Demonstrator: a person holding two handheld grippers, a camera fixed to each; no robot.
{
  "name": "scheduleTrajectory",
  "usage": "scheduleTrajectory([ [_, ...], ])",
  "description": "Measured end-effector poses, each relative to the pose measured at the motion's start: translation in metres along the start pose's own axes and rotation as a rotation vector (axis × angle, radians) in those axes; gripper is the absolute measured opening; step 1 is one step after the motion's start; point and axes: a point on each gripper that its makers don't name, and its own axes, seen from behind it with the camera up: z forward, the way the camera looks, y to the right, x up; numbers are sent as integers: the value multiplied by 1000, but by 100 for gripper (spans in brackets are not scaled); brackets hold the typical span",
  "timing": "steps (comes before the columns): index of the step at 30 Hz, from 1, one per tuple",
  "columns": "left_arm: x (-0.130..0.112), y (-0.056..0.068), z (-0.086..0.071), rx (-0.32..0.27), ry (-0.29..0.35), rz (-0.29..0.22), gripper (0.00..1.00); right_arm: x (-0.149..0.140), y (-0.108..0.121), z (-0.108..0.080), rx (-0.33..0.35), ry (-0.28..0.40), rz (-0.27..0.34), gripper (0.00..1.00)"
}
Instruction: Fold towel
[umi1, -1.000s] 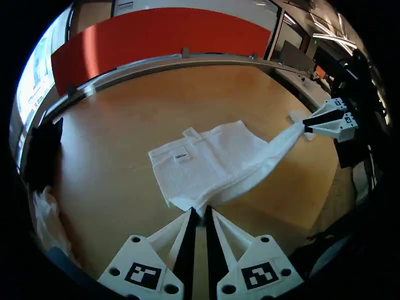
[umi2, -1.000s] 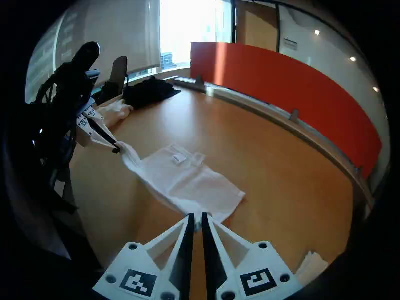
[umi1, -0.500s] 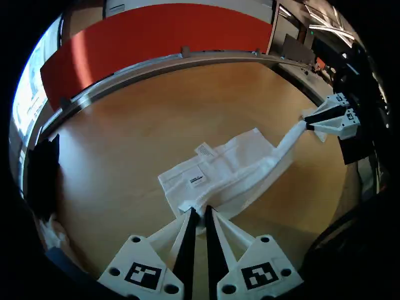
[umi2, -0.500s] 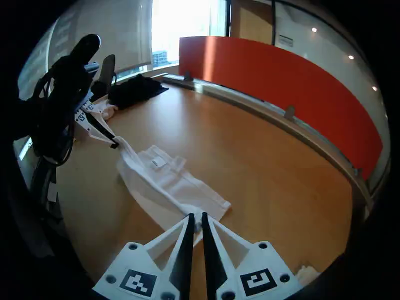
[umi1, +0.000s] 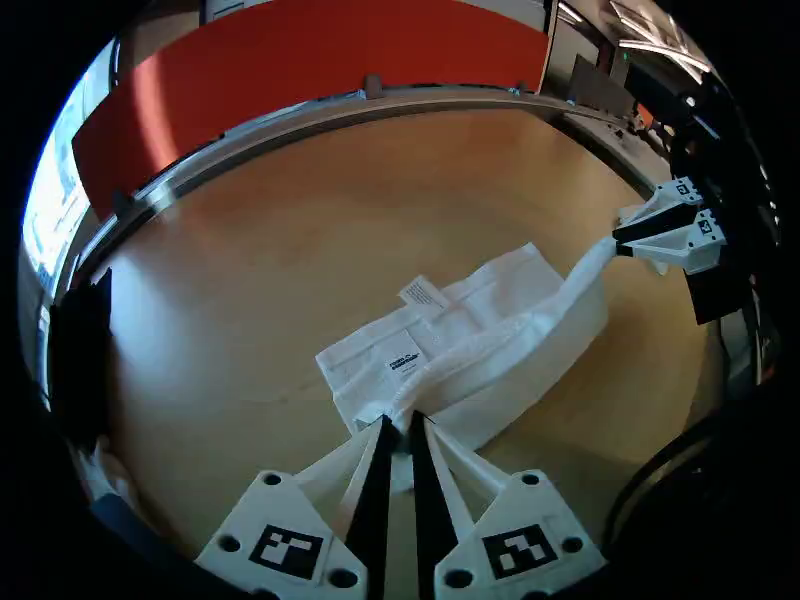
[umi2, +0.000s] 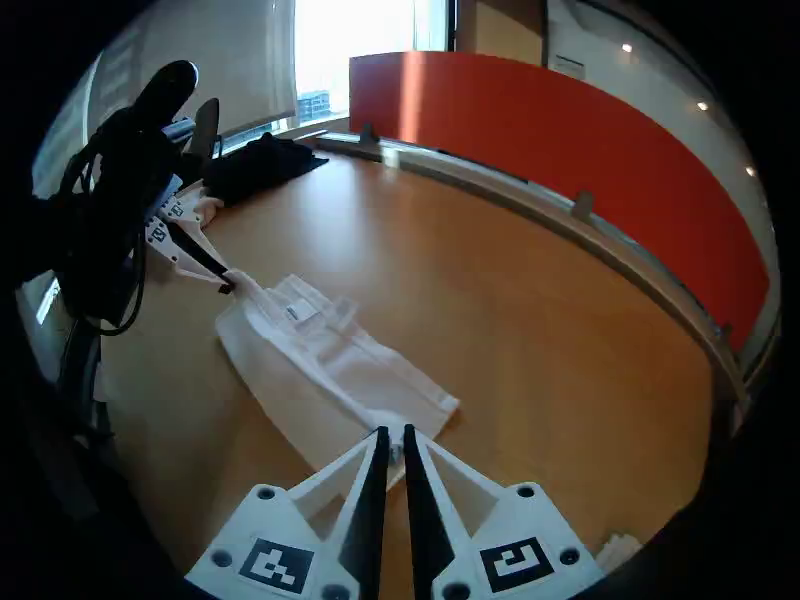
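In the left gripper view, the left hand-held gripper (umi1: 400, 428) is clenched on one corner of the white towel (umi1: 470, 340). It holds that edge above the wooden table (umi1: 250, 250), likely for folding over. In the right gripper view, the right hand-held gripper (umi2: 393, 447) pinches the opposite corner, so the edge stretches between them.

On left gripper (umi1: 400, 425): two white plastic wedge fingers (umi1: 340, 470), black strips along inner faces, one square black-and-white tag (umi1: 288, 552) per finger base, round screw holes (umi1: 272, 479) around each tag. The right gripper (umi2: 393, 440) has the same build and colours, with its own tags (umi2: 510, 562). Farther off in right gripper view, black housing (umi2: 110, 215) sits behind left gripper, with thin black cable (umi2: 135, 290) looping below it; finer detail too dark.
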Motion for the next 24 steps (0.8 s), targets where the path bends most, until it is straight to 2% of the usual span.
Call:
scheduleTrajectory([
  [5, -4, -6, 15, 12, -13, -2, 24, -5, 7, 13, -12, -14, 15, 11],
  [9, -6, -12, 27, 27, -18, 0, 27, -10, 12, 24, -20, -24, 26, 12],
  [15, -9, -22, 43, 62, -22, -1, 41, -14, 19, 36, -38, -33, 44, 17],
  [21, -10, -29, 47, 80, -38, 2, 69, -21, 28, 40, -79, -53, 41, 33],
  [24, -9, -31, 47, 81, -38, -1, 85, -21, 32, 39, -98, -53, 38, 36],
])
